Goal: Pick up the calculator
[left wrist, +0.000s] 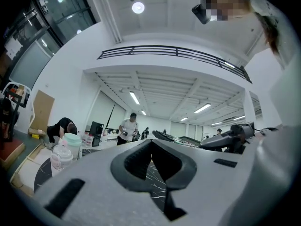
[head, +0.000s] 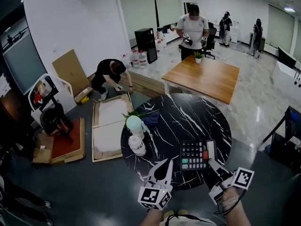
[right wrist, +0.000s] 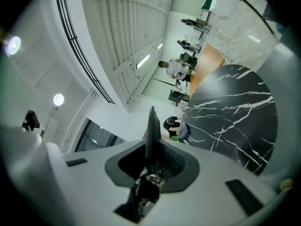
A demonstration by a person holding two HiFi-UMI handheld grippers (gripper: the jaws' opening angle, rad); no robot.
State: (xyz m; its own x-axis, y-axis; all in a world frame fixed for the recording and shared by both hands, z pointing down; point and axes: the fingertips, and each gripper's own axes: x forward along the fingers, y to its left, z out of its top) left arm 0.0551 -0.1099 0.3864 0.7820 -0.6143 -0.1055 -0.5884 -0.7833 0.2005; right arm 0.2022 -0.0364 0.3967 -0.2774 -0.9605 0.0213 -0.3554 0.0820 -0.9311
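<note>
The calculator (head: pixel 194 155), dark with grey, red and green keys, hangs over the near side of the round black marble table (head: pixel 188 114). My right gripper (head: pixel 210 163) is shut on its near right corner. In the right gripper view the calculator (right wrist: pixel 150 121) shows edge-on as a thin dark slab pinched between the jaws of the right gripper (right wrist: pixel 149 142). My left gripper (head: pixel 165 163) is beside the calculator's left edge, apart from it. Seen from the left gripper (left wrist: pixel 151 144), the jaws meet with nothing between them, and the calculator (left wrist: pixel 176 139) floats tilted above the table.
A mint-capped bottle (head: pixel 135 125) and a clear jar (head: pixel 137 145) stand on the table's left side, with green leaves (head: pixel 141 112) and a blue cloth (head: pixel 151 119) behind them. A wooden table (head: pixel 202 76) is beyond. A crouching person (head: pixel 109 75) works by flat frames (head: pixel 109 126) on the floor.
</note>
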